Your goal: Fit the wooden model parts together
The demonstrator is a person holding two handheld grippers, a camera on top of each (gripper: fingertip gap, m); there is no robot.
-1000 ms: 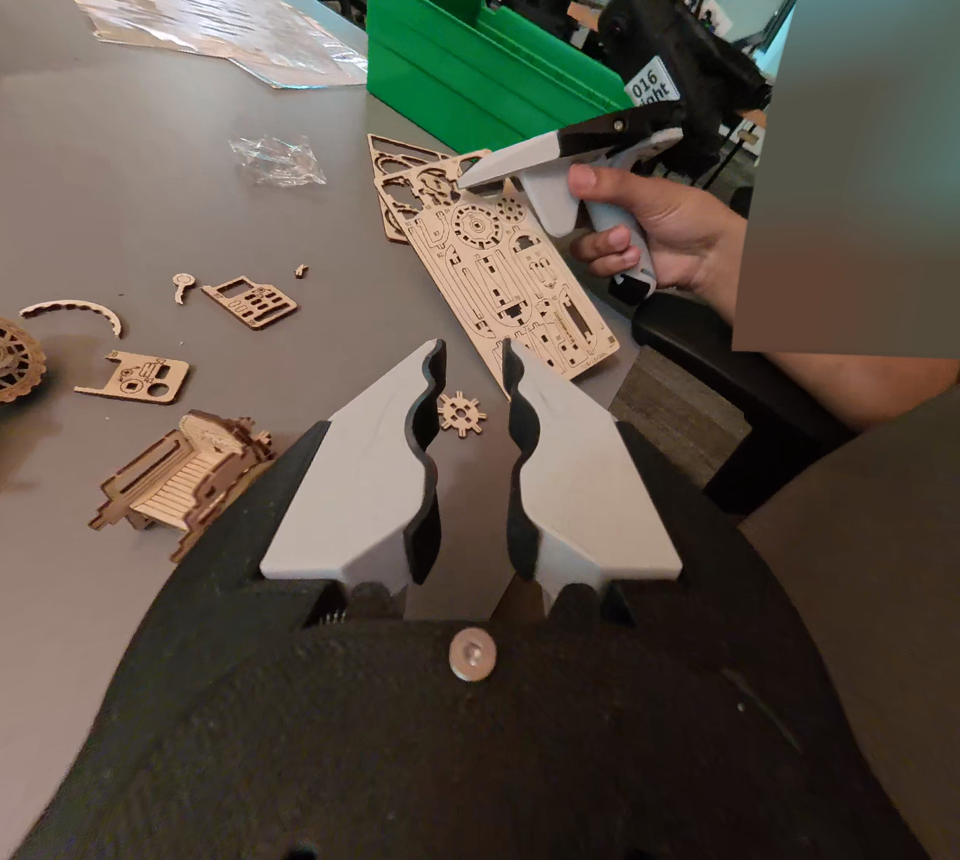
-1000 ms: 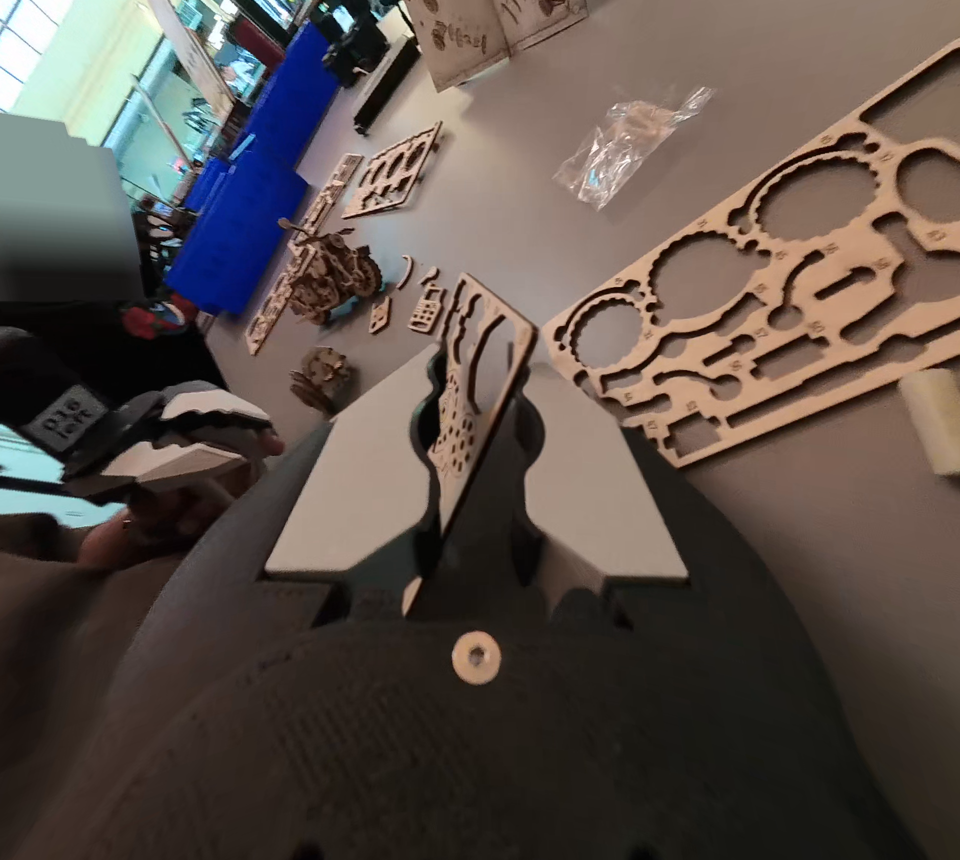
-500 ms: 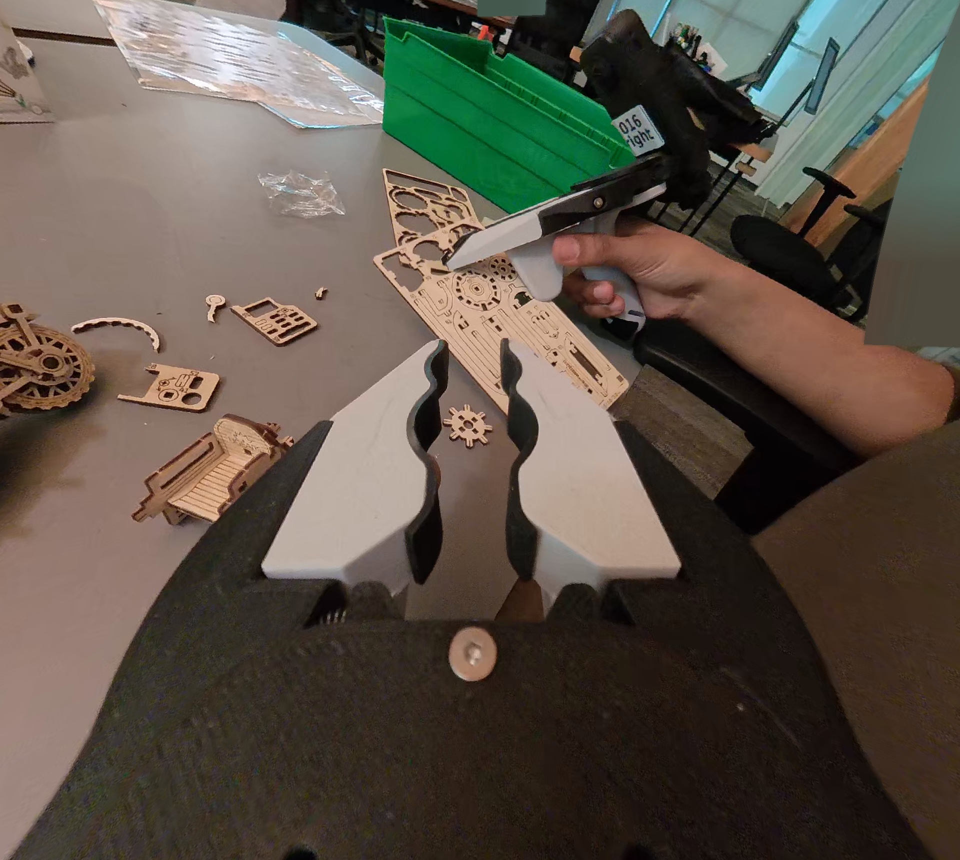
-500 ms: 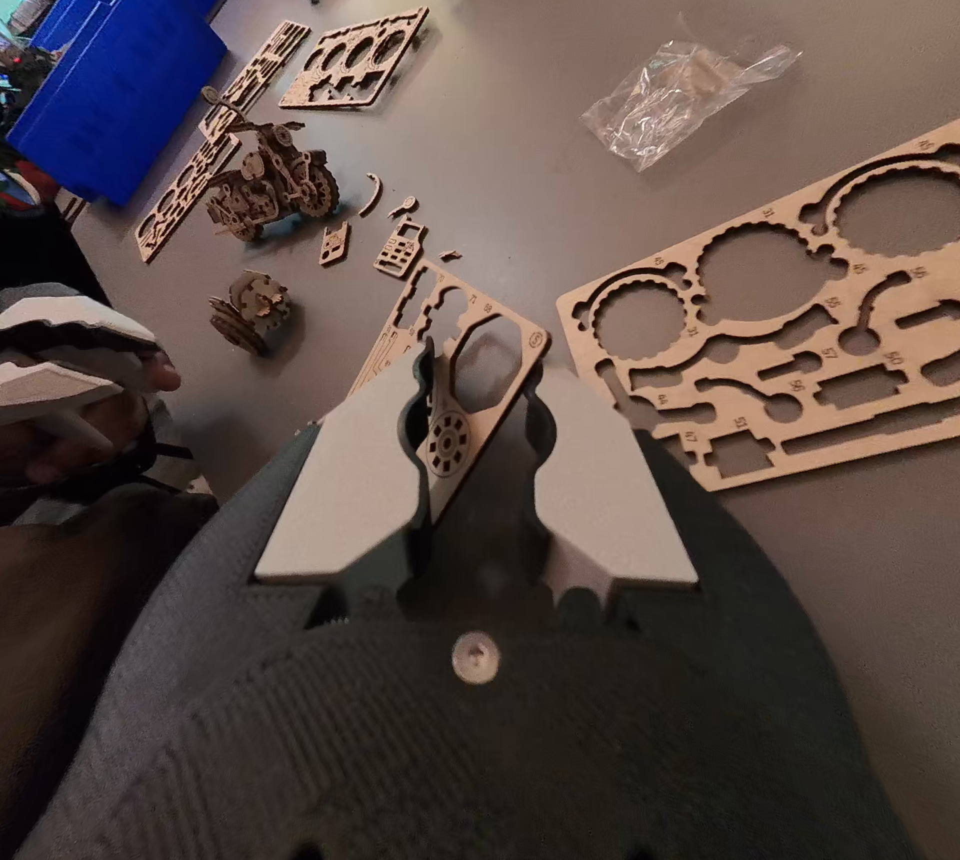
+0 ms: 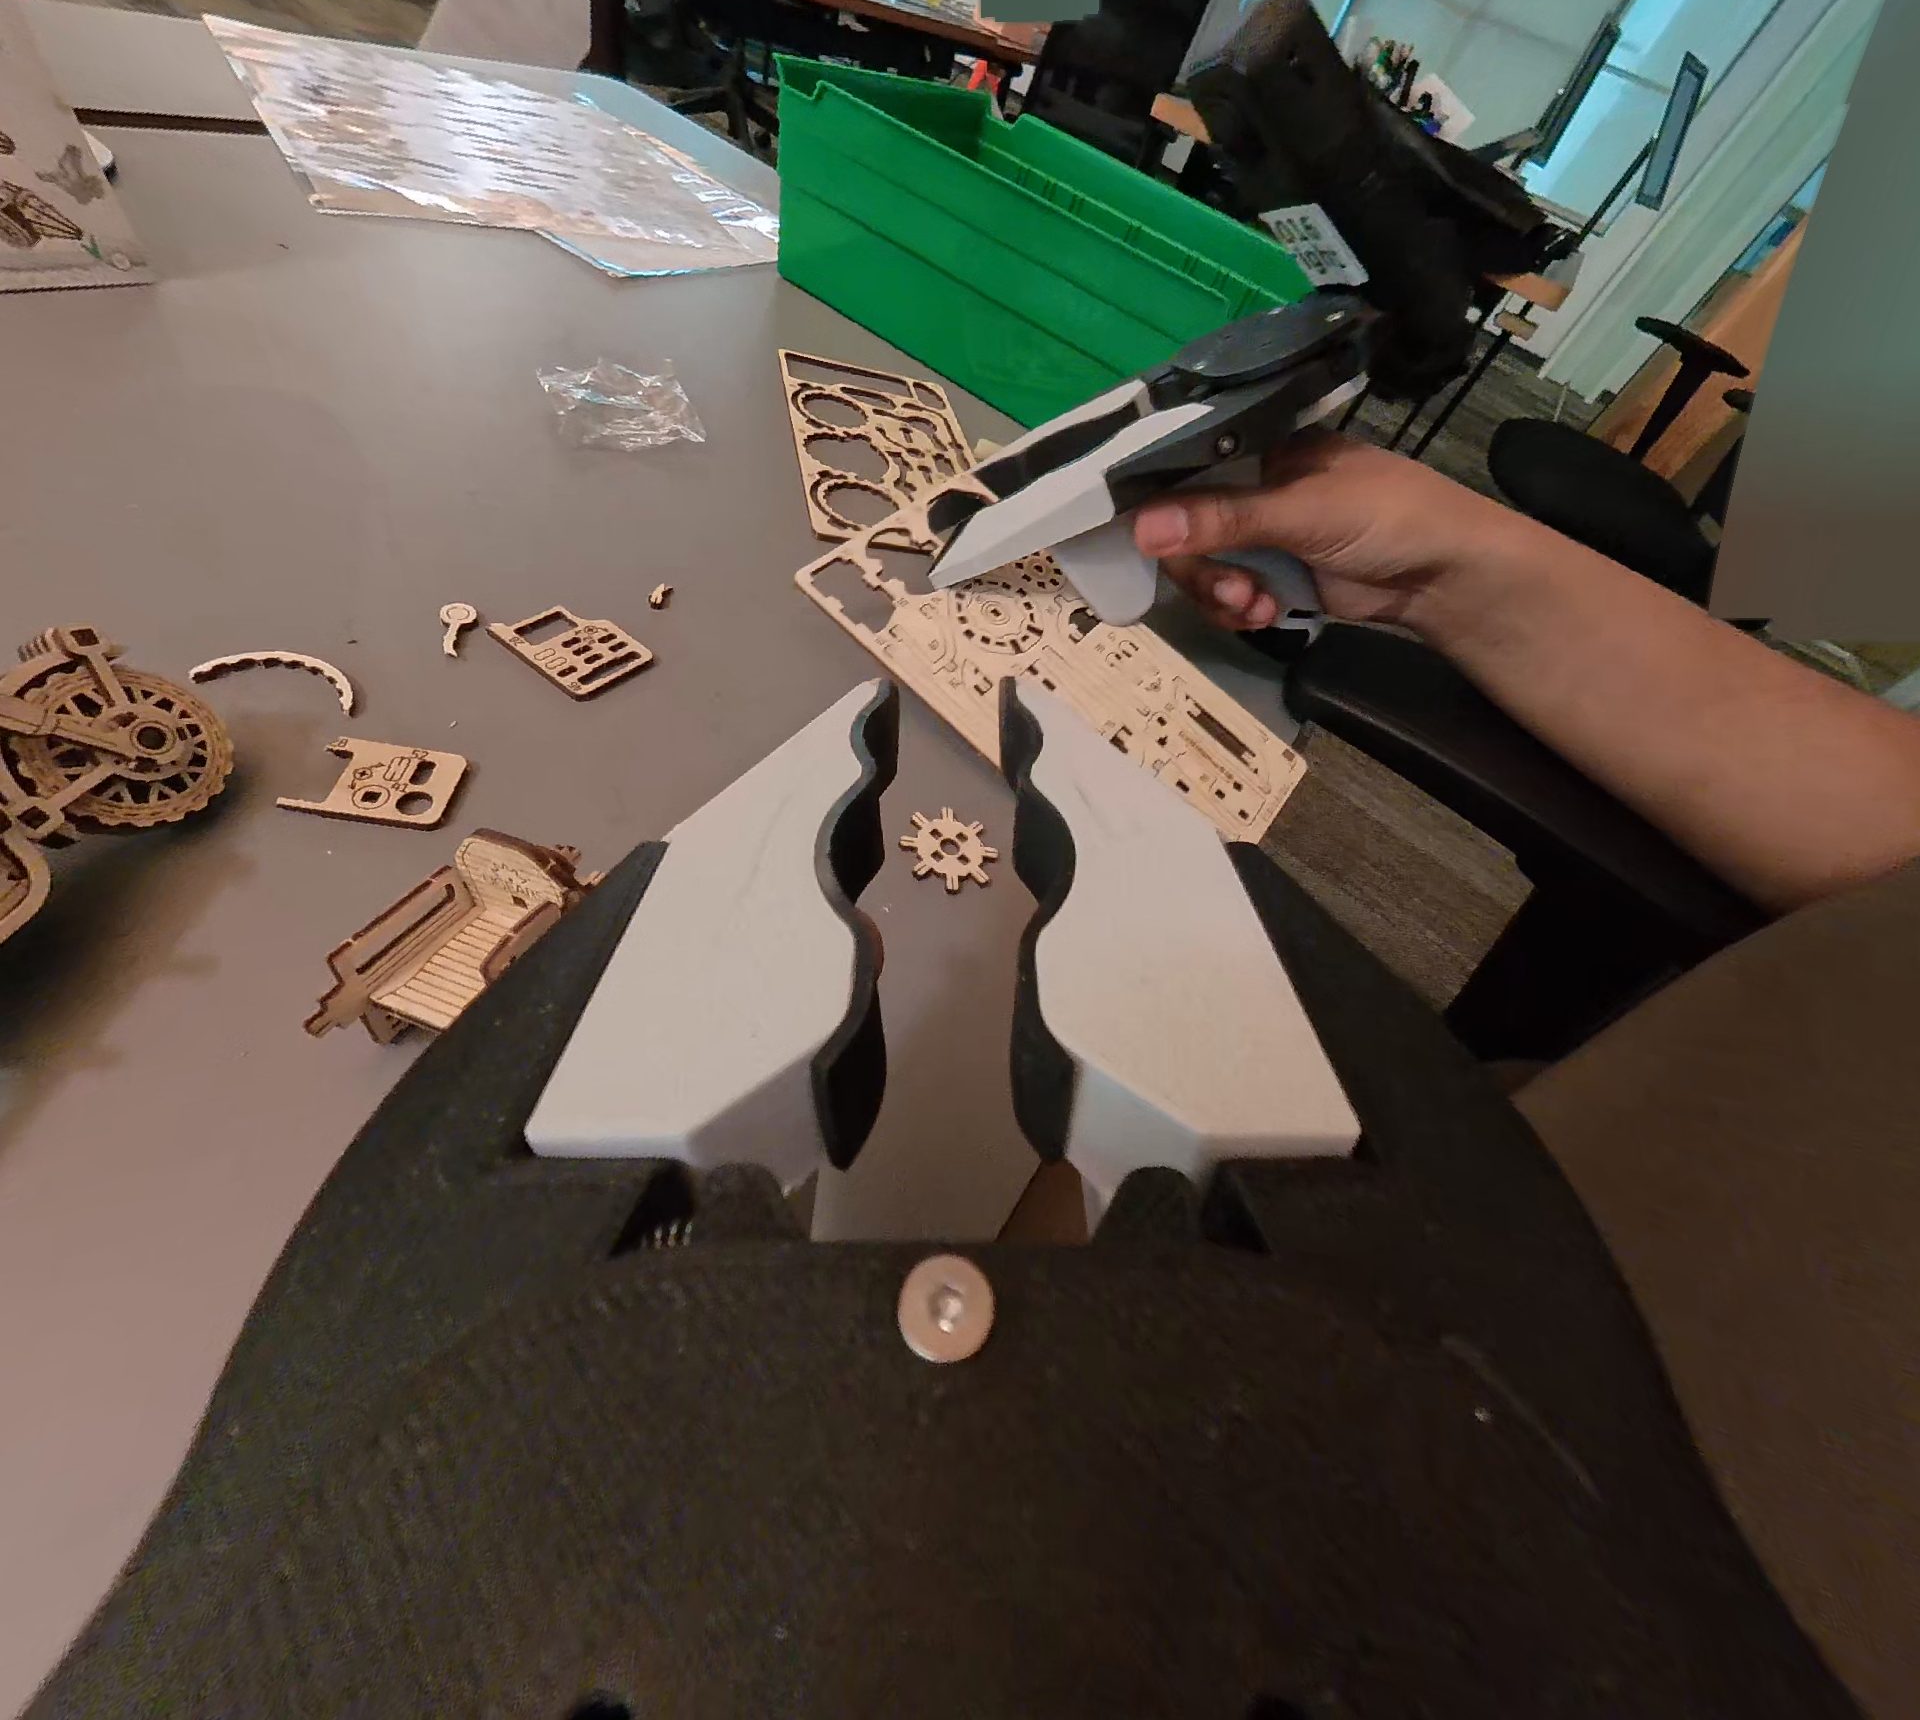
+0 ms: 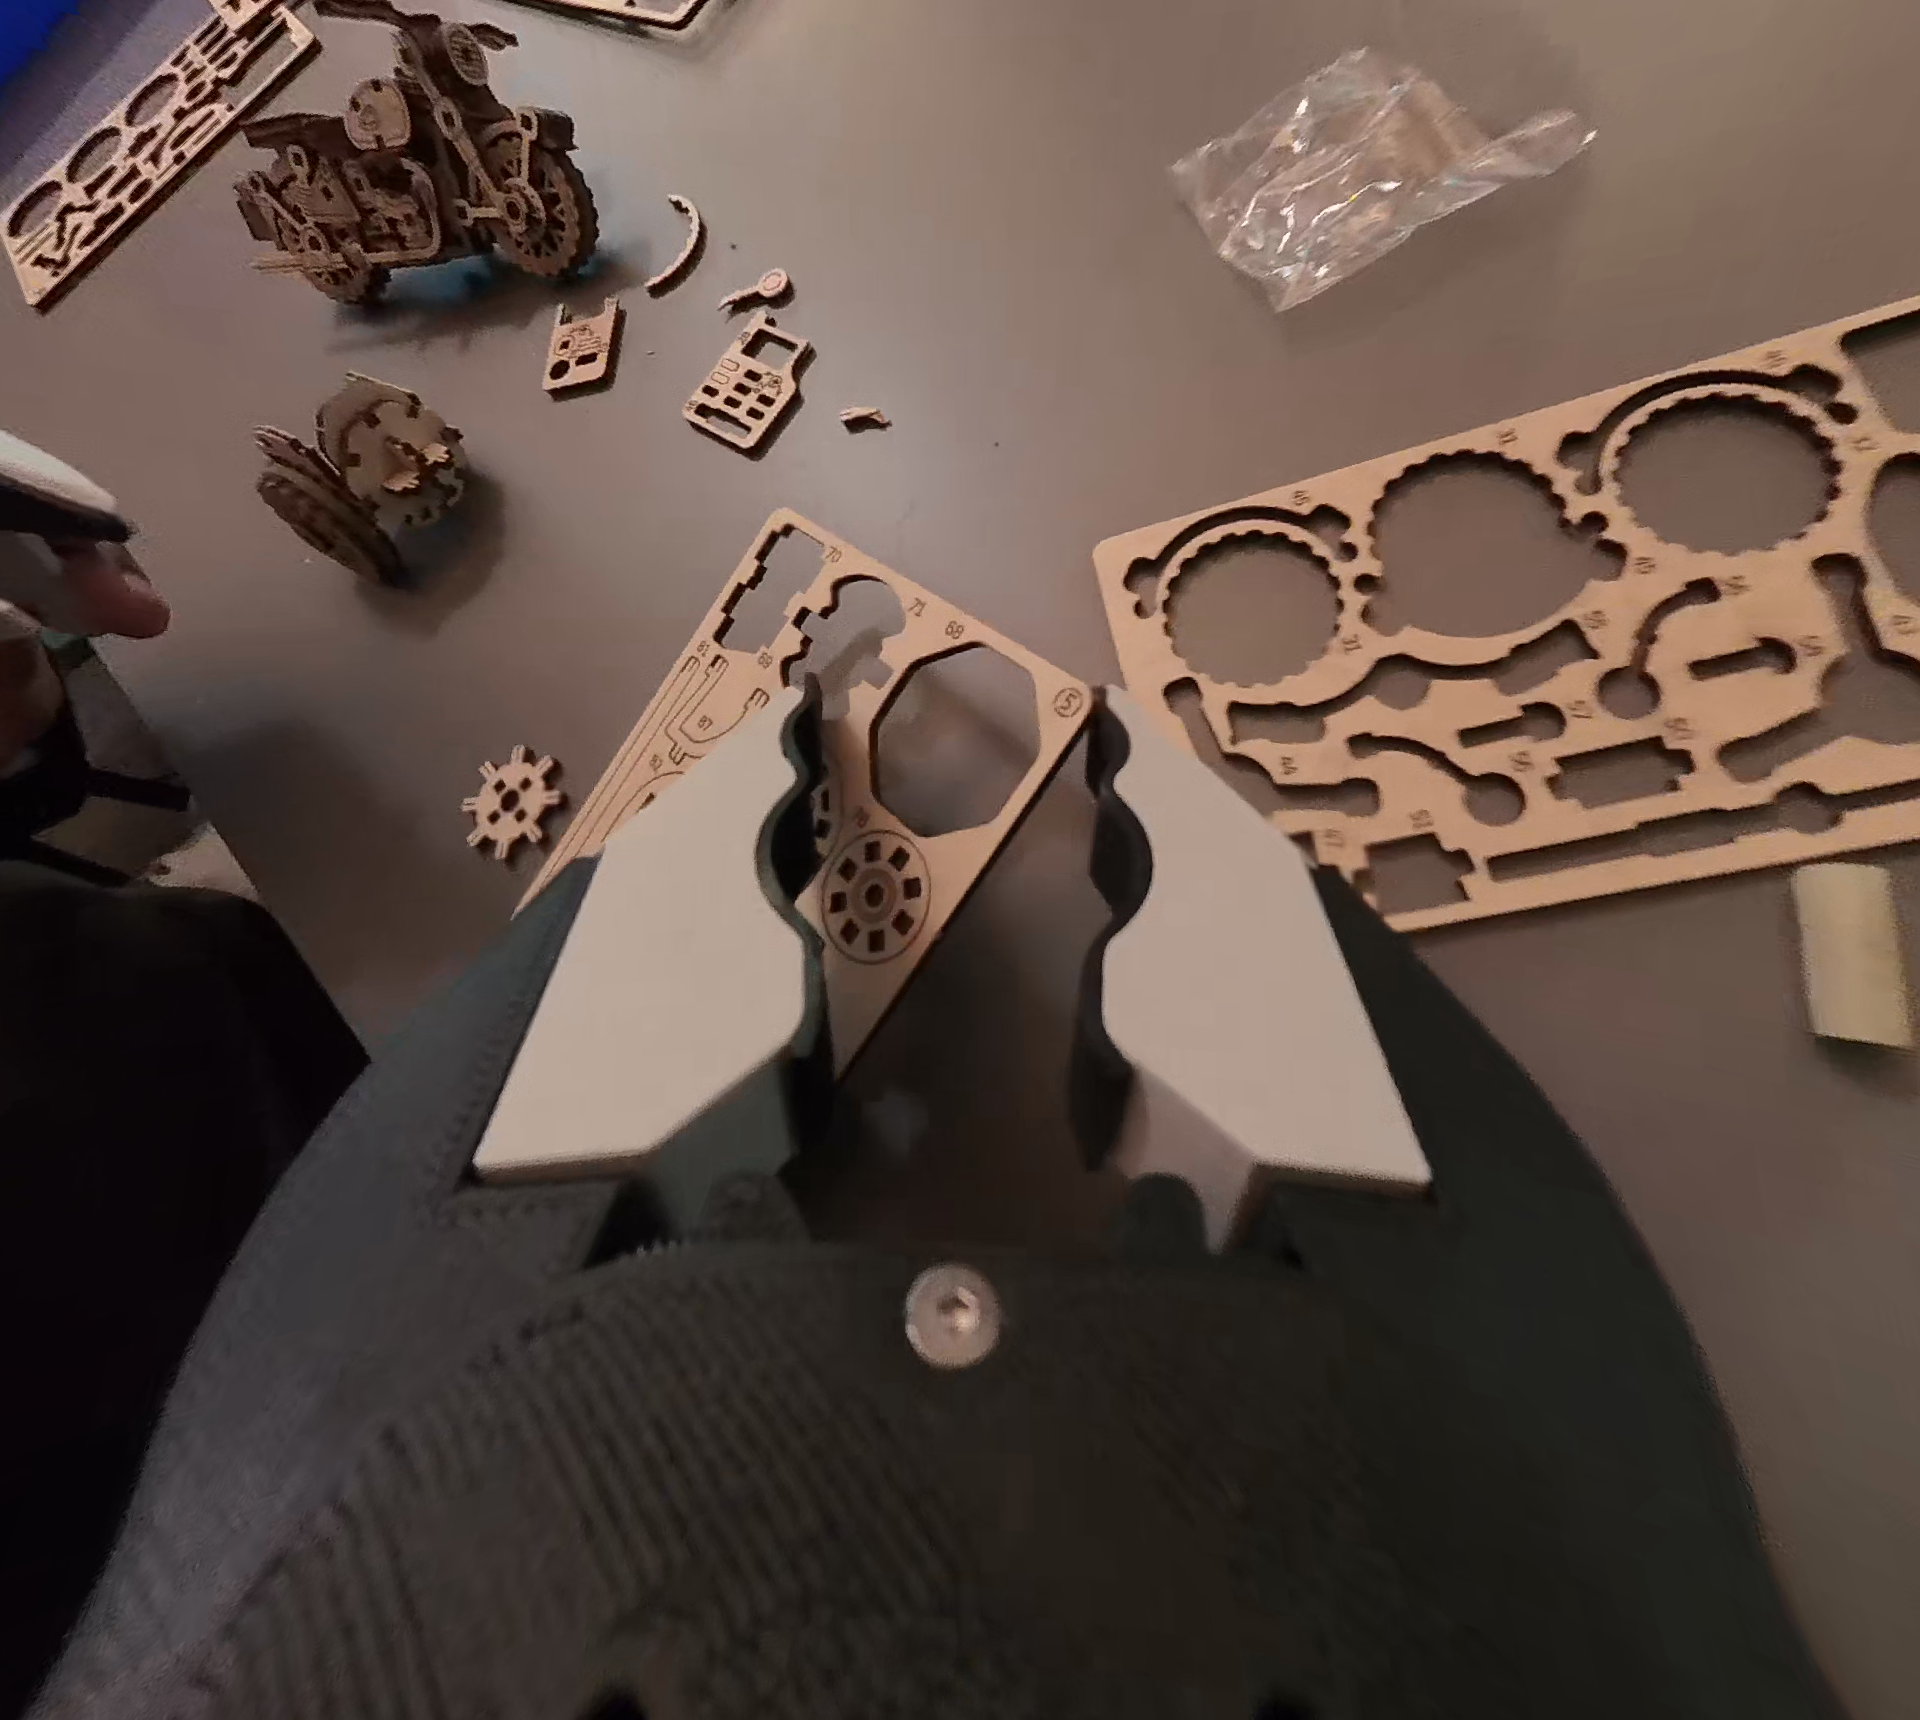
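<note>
Left wrist view: my left gripper [image 5: 945,714] is spread wide, holding nothing, hovering over the small gear [image 5: 948,847] on the table [image 5: 312,444]. Right gripper [image 5: 951,527] sits over the parts sheet [image 5: 1039,642].

Right wrist view: right gripper [image 6: 951,704] has its fingers apart, sheet [image 6: 883,735] lying loose btwn them, w/ the motorcycle model [image 6: 416,153] well apart. I judge we're at part-picking; next I need to close on the gear w/ the left
</note>
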